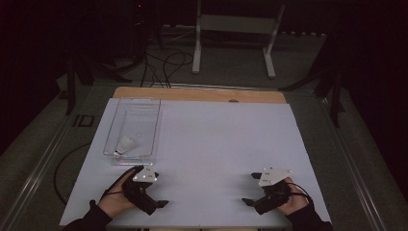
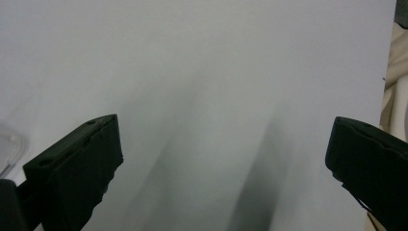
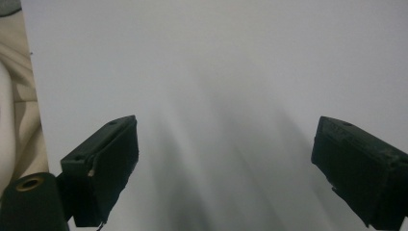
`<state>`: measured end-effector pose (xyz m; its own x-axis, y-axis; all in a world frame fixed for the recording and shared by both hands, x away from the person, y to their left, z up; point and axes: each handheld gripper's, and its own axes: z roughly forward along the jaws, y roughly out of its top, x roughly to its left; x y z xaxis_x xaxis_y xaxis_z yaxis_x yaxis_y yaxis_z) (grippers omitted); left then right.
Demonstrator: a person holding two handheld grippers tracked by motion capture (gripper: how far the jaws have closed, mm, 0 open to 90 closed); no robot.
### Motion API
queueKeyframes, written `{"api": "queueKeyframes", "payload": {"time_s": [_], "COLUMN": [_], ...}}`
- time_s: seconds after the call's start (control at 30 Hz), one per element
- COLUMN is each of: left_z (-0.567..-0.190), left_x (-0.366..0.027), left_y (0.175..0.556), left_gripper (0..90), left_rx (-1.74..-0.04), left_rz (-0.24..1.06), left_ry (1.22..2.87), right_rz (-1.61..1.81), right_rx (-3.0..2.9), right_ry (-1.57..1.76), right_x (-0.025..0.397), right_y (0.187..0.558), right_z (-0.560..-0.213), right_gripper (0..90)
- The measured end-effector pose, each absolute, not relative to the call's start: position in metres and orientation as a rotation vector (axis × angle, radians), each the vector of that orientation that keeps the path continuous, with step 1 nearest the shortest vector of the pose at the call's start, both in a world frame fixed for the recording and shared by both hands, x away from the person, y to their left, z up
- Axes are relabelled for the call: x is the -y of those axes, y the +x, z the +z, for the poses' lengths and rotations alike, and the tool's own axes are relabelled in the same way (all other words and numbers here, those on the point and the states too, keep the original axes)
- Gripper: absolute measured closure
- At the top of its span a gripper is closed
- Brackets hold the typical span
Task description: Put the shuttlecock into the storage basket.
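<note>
Both hands sit right at the near edge of the table [image 1: 216, 144], forearms coming in from the bottom of the high view, each one wrapped around a gripper. No readable writing anywhere, just a few small dots on the grey three-cornered plates on top of the grippers, too small to make out. Left gripper [image 1: 155, 192] is at the near left, just in front of the clear plastic tray [image 1: 156, 126], jaws pointing toward the middle of the table and spread wide with nothing between them; the left gripper view [image 2: 223, 159] shows the same, two black jaws far apart over bare white surface, with a bit of clear plastic at the far left edge. Right gripper [image 1: 251, 188] mirrors it at the near right, jaws also released and wide, pointing inward; the right gripper view [image 3: 223, 163] has bare tabletop between them and the table's edge running down the left side. Shuttlecock [image 1: 124, 146] lies on its side in the near end of the tray, close to the left gripper but not touched by it. Between the two grippers and out to the far wooden edge [image 1: 199, 94] the white top is open, and the tray hugs the left side
</note>
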<state>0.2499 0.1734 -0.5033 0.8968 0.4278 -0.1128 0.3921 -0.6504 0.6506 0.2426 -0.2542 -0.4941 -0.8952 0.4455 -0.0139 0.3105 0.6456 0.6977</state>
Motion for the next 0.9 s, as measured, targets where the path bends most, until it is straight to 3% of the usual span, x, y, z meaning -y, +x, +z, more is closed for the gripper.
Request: {"api": "queueKeyframes", "payload": {"time_s": [0.9], "left_z": [-0.511], "left_x": [-0.193], "left_y": [0.242], "left_gripper": [0.2], "left_rx": [-0.616], "left_rz": [0.119], "left_ry": [2.298], "right_rz": [1.060], "right_rx": [-2.664], "right_ry": [0.640], "right_x": [0.261], "right_y": [0.242], "right_z": [-0.502], "right_gripper": [9.5]}}
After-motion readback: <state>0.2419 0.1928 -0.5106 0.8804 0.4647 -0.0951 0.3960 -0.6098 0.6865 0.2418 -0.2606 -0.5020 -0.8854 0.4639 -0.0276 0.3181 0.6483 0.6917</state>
